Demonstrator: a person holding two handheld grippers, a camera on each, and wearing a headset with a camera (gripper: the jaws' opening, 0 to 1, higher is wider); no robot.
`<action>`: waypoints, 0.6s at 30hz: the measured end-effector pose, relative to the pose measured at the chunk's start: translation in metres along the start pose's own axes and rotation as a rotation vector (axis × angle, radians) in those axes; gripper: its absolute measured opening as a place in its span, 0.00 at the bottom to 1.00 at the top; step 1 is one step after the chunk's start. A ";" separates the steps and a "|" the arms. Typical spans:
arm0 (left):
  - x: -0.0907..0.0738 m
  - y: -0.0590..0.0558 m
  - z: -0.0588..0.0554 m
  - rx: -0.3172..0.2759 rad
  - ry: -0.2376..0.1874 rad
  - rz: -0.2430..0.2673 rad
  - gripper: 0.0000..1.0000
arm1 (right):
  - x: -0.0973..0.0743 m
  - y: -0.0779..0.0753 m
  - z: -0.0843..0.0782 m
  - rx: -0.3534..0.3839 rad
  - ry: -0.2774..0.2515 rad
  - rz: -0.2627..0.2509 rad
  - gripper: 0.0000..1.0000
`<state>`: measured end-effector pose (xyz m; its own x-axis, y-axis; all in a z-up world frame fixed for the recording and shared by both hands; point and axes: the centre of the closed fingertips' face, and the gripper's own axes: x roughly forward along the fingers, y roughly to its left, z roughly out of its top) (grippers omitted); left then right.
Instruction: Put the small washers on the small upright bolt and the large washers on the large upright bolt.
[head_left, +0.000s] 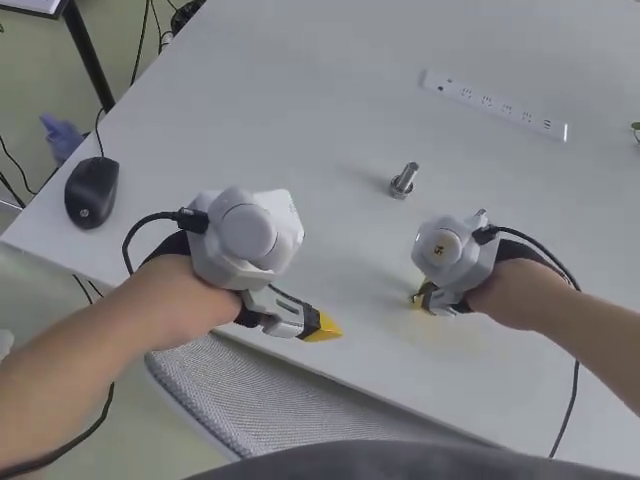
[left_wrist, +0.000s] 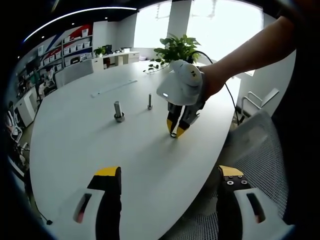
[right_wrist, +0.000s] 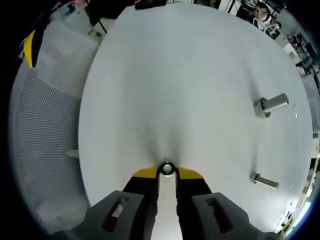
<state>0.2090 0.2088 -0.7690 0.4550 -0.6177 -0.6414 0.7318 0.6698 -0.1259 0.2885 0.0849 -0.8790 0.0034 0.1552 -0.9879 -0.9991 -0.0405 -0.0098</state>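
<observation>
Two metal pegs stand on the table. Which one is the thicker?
The large bolt, the left of the two in the left gripper view: stout, with a wide base. The small bolt is thin.

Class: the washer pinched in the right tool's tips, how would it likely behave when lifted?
The washer looks like a small metal ring, so probably rigid and light. The right tool holds it only at its very tips, so it may slip or twist out. Dropped on the smooth white table, it would likely roll or skid.
</observation>
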 end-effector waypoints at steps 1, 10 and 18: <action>0.000 -0.001 -0.001 0.000 0.002 -0.001 0.77 | 0.000 0.000 0.000 0.000 0.001 -0.002 0.12; -0.003 -0.003 -0.003 0.001 0.015 0.000 0.76 | -0.001 0.000 0.000 0.057 -0.033 0.006 0.12; -0.001 -0.006 -0.003 0.009 0.030 -0.009 0.75 | -0.012 -0.013 -0.006 0.100 -0.041 0.004 0.12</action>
<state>0.2030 0.2066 -0.7698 0.4330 -0.6113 -0.6624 0.7404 0.6604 -0.1254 0.3017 0.0772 -0.8683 -0.0003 0.1952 -0.9808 -0.9983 0.0574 0.0117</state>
